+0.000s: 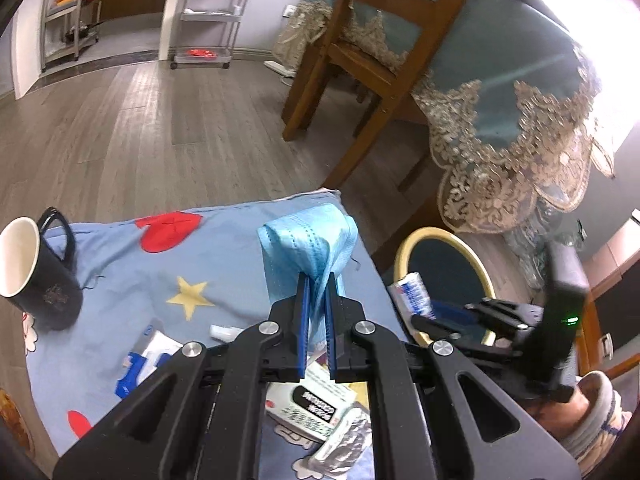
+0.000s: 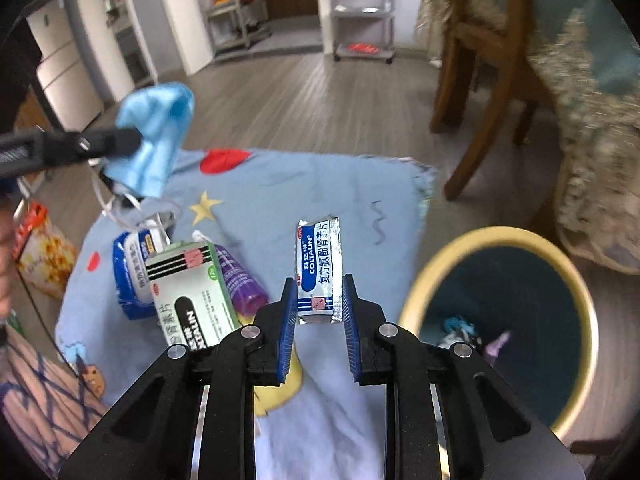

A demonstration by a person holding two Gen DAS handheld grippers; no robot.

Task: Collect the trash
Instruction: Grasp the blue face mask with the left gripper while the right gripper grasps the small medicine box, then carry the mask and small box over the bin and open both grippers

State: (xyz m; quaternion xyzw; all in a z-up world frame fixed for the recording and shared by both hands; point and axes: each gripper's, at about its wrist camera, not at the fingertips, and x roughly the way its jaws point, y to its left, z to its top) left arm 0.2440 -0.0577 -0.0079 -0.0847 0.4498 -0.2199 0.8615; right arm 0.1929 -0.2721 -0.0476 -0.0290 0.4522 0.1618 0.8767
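Blue pleated fabric, a crumpled face mask, is clamped between the fingers of the left tool and held up at mid-frame in the left view, above the bench with its star-and-heart cloth. In the right view the same mask shows blurred at upper left, white ear loops dangling under it. The right tool is closed on a silver-and-white Coltalin sachet, which stands upright between the blue pads at centre frame; its lower edge is hidden behind the fingers. At lower right of that view sits the bin, yellow-rimmed and dark inside, with scraps at the bottom too blurred to name. Left of the sachet, a green-and-white box lies on the bench, partly covering a purple tube and a blue-and-white pack. A black mug, white inside, stands at the left edge of the left view. A foil strip near the bottom of that view is partly covered by the tool's arms.
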